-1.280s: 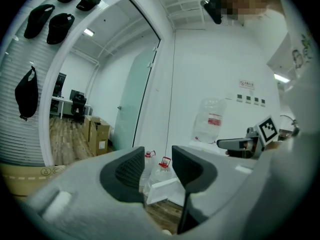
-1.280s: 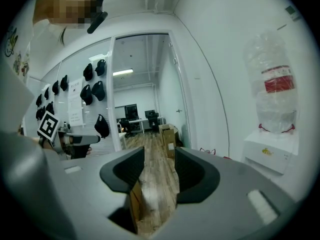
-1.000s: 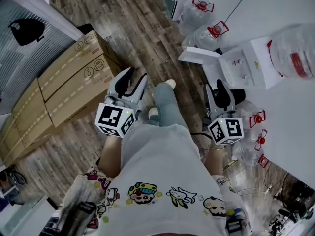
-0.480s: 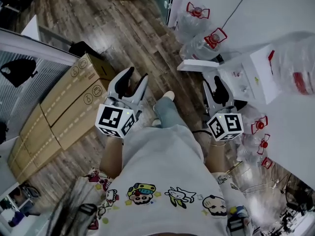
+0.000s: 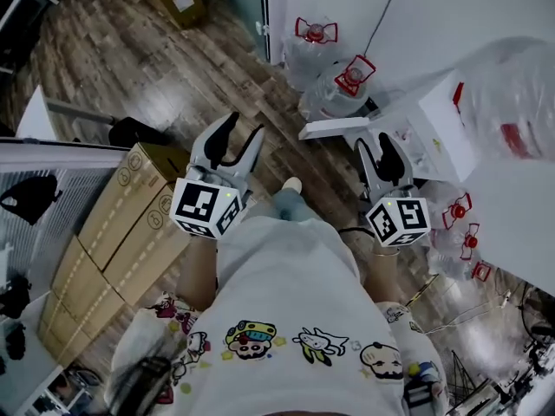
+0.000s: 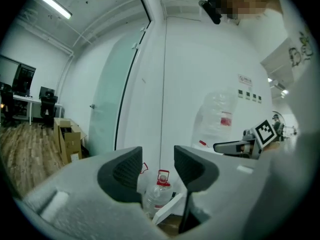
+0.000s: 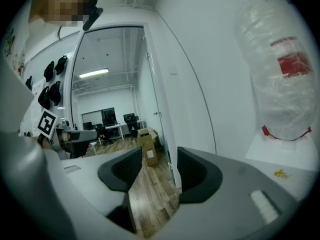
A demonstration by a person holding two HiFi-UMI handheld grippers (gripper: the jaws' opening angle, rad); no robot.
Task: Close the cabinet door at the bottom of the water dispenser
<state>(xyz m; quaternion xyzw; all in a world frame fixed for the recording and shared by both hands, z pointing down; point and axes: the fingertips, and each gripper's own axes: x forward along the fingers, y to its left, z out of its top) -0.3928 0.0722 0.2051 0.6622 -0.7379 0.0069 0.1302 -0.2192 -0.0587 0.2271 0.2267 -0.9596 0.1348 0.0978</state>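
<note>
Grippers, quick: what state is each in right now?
Left gripper: open, jaws have just been opening, nothing between them.
Right gripper: open, jaws have just been opening, nothing between them.

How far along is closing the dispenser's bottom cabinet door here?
Done: nothing yet; the cabinet door stands swung out from the water dispenser. In hand: the left gripper and right gripper are held out ahead, jaws apart and just opening further, nothing between them, neither touching the door. Left: reach the door and push it shut.
</note>
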